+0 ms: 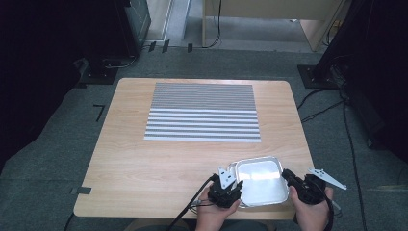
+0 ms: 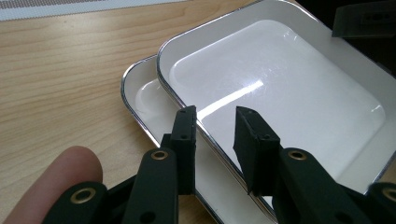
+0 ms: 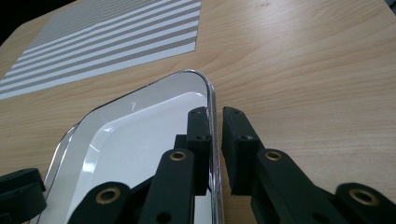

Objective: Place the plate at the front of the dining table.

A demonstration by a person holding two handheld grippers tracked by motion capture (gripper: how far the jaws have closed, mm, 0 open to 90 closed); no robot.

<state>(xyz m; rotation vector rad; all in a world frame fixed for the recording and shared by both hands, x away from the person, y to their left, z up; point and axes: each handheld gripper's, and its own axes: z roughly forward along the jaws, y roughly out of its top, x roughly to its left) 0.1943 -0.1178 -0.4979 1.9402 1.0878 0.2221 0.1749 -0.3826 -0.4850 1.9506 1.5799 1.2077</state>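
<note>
While two stacked white enamel trays sit at the lower right of the high view, near the table's front edge, each gripper straddles a rim.

Left gripper (image 1: 234, 185), lower centre of the high view: in the left gripper view its jaws stand apart with the upper tray (image 2: 280, 93) rim running between them; pads look clear of the metal, so open, not clamped. The lower tray (image 2: 140, 93) pokes out to the left underneath, offset from the upper one.

Right gripper (image 1: 287, 177), lower right: in the right gripper view its jaws bracket the tray's chrome edge with a narrow gap. Looks like a loose or just-released pinch; I read it as not pressing.

Step in hand, my guess: separating or shifting the upper tray. To do it well:
- bite only the upper rim, not both rims at once
- seat the pads square on the flange; it's glossy and will slip
- lift both sides level so the trays don't bind
- watch the lower tray so it isn't dragged off the front edge

Surface: light wood-grain table (image 1: 144, 159), striped grey-white mat (image 1: 202, 111) at upper centre, well apart from the trays. Room: grey carpet, cables trailing at right, dark equipment at both sides, pale furniture legs at top.
</note>
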